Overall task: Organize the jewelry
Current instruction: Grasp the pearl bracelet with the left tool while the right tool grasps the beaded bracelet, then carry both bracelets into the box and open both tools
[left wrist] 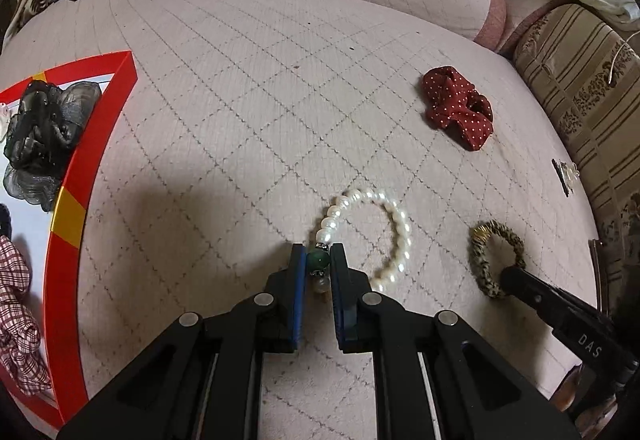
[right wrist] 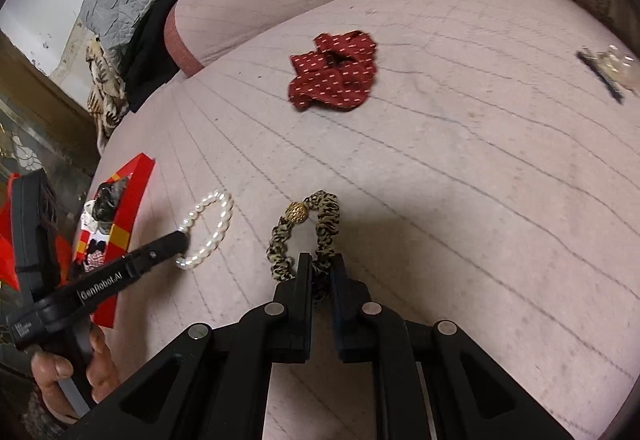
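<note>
A pearl bracelet (left wrist: 394, 224) with a green bead lies on the pink quilted cushion (left wrist: 248, 88). My left gripper (left wrist: 318, 260) is shut on the bracelet at the green bead. From the right wrist view the same bracelet (right wrist: 218, 226) shows with the left gripper (right wrist: 182, 240) clamped on its near side. A leopard-print scrunchie (right wrist: 320, 224) with a gold bead lies at the centre, and my right gripper (right wrist: 320, 272) is shut on its near loop. In the left wrist view that scrunchie (left wrist: 486, 248) sits at the right with the right gripper (left wrist: 508, 276) on it.
A red open box (left wrist: 92, 160) at the left holds a dark sheer scrunchie (left wrist: 40, 136) and a checked one (left wrist: 16, 316). A red dotted scrunchie (left wrist: 456, 106) and a clear hair clip (left wrist: 566, 174) lie farther out. A striped cushion (left wrist: 580, 88) borders the right; a hand (right wrist: 72, 368) holds the left gripper.
</note>
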{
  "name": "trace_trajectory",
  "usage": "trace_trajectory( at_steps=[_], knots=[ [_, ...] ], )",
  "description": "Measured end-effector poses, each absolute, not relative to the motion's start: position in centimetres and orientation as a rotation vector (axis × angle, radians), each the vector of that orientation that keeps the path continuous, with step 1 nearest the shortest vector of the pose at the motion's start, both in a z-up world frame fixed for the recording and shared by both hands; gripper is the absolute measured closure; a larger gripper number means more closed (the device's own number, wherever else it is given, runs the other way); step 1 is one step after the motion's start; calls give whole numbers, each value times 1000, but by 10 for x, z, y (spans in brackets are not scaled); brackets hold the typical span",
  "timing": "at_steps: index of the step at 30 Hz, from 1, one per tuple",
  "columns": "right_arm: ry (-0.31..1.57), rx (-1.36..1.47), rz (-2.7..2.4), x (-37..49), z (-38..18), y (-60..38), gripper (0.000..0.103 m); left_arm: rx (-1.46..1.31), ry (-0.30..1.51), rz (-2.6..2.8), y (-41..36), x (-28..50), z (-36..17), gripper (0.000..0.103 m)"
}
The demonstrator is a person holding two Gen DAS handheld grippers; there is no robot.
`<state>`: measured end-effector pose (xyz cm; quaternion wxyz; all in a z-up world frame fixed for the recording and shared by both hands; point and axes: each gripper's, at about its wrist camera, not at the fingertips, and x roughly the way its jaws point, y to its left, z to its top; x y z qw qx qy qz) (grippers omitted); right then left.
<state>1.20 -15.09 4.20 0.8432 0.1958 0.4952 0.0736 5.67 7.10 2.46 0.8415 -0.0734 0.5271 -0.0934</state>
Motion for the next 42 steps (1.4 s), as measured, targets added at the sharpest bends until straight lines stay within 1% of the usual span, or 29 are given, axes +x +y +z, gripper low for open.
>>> trace_trajectory(
  at_steps=[2,3,5,6,7,8,9,10,11,13,14,15,18,24,30,35,42],
  knots=[
    [1038,408,142,12,44,-152,86,-151,1112,-193,69,60,25,91],
    [1029,397,134,13,45,-151,77,-142,1107,-190,67,62,24,90],
    [1017,363,118,17,47,-147,66,-125,1096,-183,65,67,22,89],
    [1017,348,112,19,46,-145,65,-115,1089,-177,63,69,21,88],
    [1018,336,108,21,44,-143,65,-109,1084,-173,60,70,20,85],
    [1015,329,104,21,43,-142,65,-108,1078,-171,57,70,19,77],
    [1009,319,95,22,42,-139,65,-112,1074,-173,54,70,19,72],
    [1005,308,87,22,42,-138,65,-114,1068,-177,51,69,20,64],
    [1003,294,80,23,42,-136,67,-102,1064,-170,46,68,20,62],
    [1005,250,67,23,44,-131,85,-43,1063,-145,38,66,20,64],
    [1010,251,74,23,44,-131,95,-14,1065,-138,34,65,21,79],
    [1008,262,79,22,46,-132,94,-3,1068,-133,34,64,22,92],
    [988,272,82,15,56,-133,95,-64,1090,-169,42,59,32,92],
    [937,263,103,-5,86,-126,95,-110,1026,-168,60,35,72,92],
    [888,238,145,-27,119,-107,95,-151,951,-148,90,-6,117,92],
    [858,188,214,-39,146,-74,95,-188,899,-82,137,-37,144,92],
    [854,108,331,-37,170,-15,95,-194,890,26,208,-50,158,92]
  ],
)
